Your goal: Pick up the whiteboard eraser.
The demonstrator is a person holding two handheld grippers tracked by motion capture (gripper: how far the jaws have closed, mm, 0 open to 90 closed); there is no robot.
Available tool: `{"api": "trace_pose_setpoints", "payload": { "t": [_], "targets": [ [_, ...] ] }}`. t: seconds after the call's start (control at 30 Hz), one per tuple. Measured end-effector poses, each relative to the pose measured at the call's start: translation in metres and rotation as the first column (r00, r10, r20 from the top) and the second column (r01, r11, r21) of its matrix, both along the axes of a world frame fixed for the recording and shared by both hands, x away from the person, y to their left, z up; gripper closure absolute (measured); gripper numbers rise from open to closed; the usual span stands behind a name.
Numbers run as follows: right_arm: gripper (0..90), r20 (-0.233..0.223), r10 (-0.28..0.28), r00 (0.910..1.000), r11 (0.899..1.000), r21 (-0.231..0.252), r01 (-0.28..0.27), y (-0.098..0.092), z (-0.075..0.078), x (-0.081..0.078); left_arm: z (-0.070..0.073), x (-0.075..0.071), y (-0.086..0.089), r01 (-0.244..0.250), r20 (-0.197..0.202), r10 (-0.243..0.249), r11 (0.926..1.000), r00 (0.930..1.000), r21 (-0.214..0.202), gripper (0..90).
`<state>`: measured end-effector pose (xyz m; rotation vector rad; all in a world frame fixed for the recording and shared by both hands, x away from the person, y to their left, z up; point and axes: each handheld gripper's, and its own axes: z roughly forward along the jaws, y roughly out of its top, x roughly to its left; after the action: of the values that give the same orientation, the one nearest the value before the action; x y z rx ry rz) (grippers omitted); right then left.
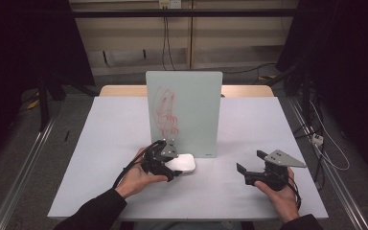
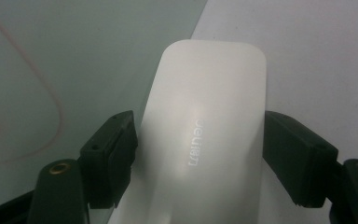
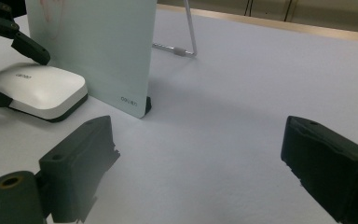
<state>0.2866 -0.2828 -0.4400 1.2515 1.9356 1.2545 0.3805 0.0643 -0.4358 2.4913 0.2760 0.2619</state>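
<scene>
A pale green whiteboard (image 1: 184, 112) with red scribbles stands upright at the middle of the white table (image 1: 110, 139). At its foot lies a flat white eraser (image 1: 186, 164) with rounded corners. My left gripper (image 1: 173, 164) is shut on the eraser, one black jaw against each long side, as the left gripper view shows close up: eraser (image 2: 205, 121), board (image 2: 65, 60) just beyond to the left. My right gripper (image 1: 250, 161) rests open near the table's front right, jaws wide apart over bare table (image 3: 200, 158), pointing toward the board (image 3: 98, 46) and eraser (image 3: 37, 88).
A wire stand leg (image 3: 186, 42) props the board from behind. Cables (image 1: 326, 143) and metal rails (image 1: 24, 167) lie on the floor on both sides of the table. A wooden edge (image 1: 120, 90) shows at the table's far side.
</scene>
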Motion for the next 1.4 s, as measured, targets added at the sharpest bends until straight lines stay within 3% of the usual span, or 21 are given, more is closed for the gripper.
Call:
{"api": "trace_pose_setpoints", "payload": {
  "t": [0.1, 0.17, 0.27, 0.33, 0.4, 0.47, 0.77, 0.93, 1.17, 1.27, 1.4],
  "targets": [
    [9.3, -0.003, 0.000, 1.0000, 1.000, 0.000, 0.000, 0.000, 0.000, 0.000, -0.001, 0.000, 0.000, 0.013, 0.006, -0.013, 0.9999, 0.9999, -0.005, 27.7],
    [9.3, -0.002, 0.000, 1.0000, 1.000, 0.000, 0.000, 0.000, 0.000, 0.000, 0.000, 0.000, 0.000, 0.025, 0.013, -0.025, 0.9994, 0.9996, 0.024, 28.3],
    [9.3, -0.002, -0.001, 1.0000, 1.000, 0.001, 0.001, 0.000, 0.000, 0.000, 0.001, 0.002, -0.001, 0.041, 0.008, -0.041, 0.9986, 0.9991, 0.035, 28.8],
    [9.3, -0.003, -0.001, 1.0000, 1.000, 0.001, 0.001, 0.000, 0.000, 0.000, 0.001, 0.004, 0.000, 0.059, -0.014, -0.059, 0.9982, 0.9982, 0.015, 28.7],
    [9.3, -0.004, 0.000, 1.0000, 1.000, 0.001, 0.000, 0.000, 0.000, 0.001, 0.001, 0.004, -0.001, 0.070, -0.004, -0.070, 0.9972, 0.9975, 0.027, 28.8],
    [9.3, -0.003, 0.000, 1.0000, 1.000, -0.001, 0.000, 0.000, 0.000, 0.001, 0.001, 0.007, -0.001, 0.078, -0.035, -0.078, 0.9968, 0.9963, 0.014, 26.0],
    [9.3, -0.006, 0.001, 1.0000, 1.000, 0.003, -0.001, 0.000, 0.000, 0.000, -0.006, 0.008, -0.007, 0.070, -0.053, -0.068, 0.9969, 0.9963, 0.036, 22.0],
    [9.3, -0.006, 0.000, 1.0000, 1.000, 0.004, 0.000, 0.000, 0.000, 0.000, -0.006, 0.011, -0.005, 0.062, -0.055, -0.061, 0.9977, 0.9967, 0.025, 27.4],
    [9.3, -0.007, -0.001, 1.0000, 1.000, 0.003, 0.001, 0.000, 0.000, 0.000, -0.004, 0.012, -0.003, 0.103, -0.060, -0.101, 0.9940, 0.9931, 0.037, 29.3],
    [9.3, -0.009, -0.003, 1.0000, 1.000, 0.002, 0.003, 0.000, 0.000, 0.001, -0.004, 0.012, -0.002, 0.108, -0.072, -0.106, 0.9939, 0.9917, 0.021, 30.6],
    [9.3, -0.010, -0.004, 0.9999, 1.000, 0.003, 0.004, 0.000, 0.000, 0.000, -0.003, 0.011, -0.003, 0.110, -0.059, -0.108, 0.9934, 0.9924, 0.033, 30.7]
  ]
}}
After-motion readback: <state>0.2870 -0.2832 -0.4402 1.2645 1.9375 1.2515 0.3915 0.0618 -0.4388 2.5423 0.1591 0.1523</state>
